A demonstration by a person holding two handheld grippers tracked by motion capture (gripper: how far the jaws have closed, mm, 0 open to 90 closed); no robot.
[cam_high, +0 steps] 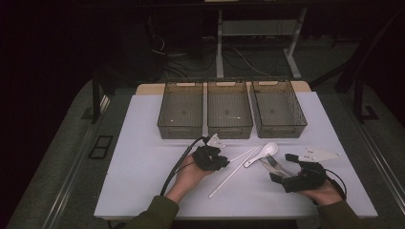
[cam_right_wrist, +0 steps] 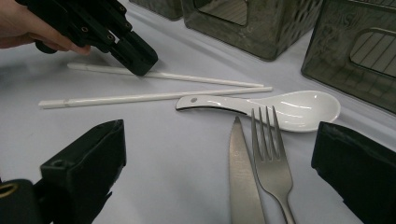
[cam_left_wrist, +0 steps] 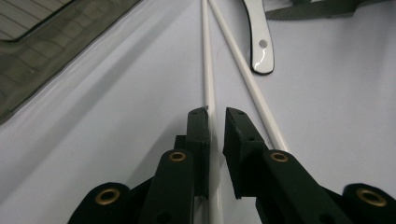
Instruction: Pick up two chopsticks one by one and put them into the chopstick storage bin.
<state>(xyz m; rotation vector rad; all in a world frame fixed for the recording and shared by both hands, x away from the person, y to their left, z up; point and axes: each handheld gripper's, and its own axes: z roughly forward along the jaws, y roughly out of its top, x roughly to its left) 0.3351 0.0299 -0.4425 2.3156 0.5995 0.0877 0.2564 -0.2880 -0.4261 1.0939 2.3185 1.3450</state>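
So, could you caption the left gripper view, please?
Left tongs close on one white chopstick; its twin lies alongside.

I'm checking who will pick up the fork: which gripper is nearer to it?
Right. The right gripper has its open jaws either side of the fork; the left gripper is across the table, closed on a chopstick.

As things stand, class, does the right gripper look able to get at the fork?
Probably yes: the right gripper stands open with the fork lying between its jaws, nothing on top. The knife lies close beside it and may get caught too.
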